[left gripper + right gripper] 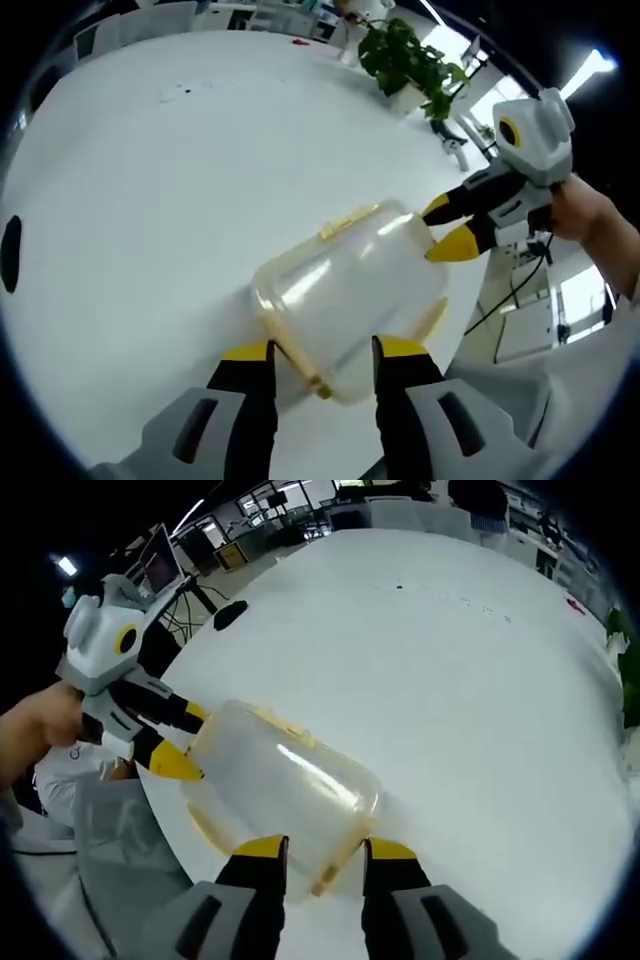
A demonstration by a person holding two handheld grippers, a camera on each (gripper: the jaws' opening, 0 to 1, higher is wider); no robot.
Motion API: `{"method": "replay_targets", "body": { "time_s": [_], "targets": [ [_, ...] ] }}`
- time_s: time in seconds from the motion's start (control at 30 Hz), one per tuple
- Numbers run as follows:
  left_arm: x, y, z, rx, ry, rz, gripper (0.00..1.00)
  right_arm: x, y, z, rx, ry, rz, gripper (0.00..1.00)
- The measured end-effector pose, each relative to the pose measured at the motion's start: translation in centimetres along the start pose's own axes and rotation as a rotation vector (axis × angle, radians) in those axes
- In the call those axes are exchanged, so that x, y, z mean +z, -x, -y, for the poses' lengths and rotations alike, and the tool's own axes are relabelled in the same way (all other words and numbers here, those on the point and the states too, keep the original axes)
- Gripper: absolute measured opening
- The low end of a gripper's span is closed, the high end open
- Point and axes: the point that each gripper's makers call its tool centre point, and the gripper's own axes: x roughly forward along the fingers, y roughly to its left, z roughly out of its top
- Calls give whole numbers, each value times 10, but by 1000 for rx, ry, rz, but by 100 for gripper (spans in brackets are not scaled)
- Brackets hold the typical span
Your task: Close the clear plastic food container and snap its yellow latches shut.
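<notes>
The clear plastic container (350, 285) lies on the white table (170, 200) near its edge, with its lid on. Yellow latches show on its sides, one of them, the near yellow latch (300, 362), between my left gripper's jaws. My left gripper (325, 352) is open, its yellow tips flanking the container's near end. My right gripper (446, 227) is open at the opposite end, its tips against the container. In the right gripper view the container (285, 780) reaches from my right gripper (326, 850) to the left gripper (183, 738), and a yellow latch (330, 878) lies between the right jaws.
A potted plant (405, 60) stands at the table's far side. A person's hand (590, 215) holds the right gripper, and another hand (35, 730) the left. A dark flat object (230, 613) lies by the table edge (190, 630). A monitor (160, 555) stands beyond.
</notes>
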Motion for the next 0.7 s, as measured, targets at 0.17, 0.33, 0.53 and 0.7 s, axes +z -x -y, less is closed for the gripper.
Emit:
{"method": "replay_targets", "body": {
  "time_s": [0.17, 0.33, 0.53, 0.7],
  "targets": [
    [3, 1, 0, 17, -61, 19, 38, 2, 1, 0, -25, 32, 29, 29],
    [3, 3, 0, 26, -96, 31, 38, 1, 2, -1, -30, 48, 34, 31],
    [-3, 8, 1, 15, -139, 10, 42, 1, 14, -4, -43, 144, 41, 34],
    [2, 20, -1, 23, -184, 40, 45, 10, 23, -5, -30, 222, 88, 35]
  ]
}}
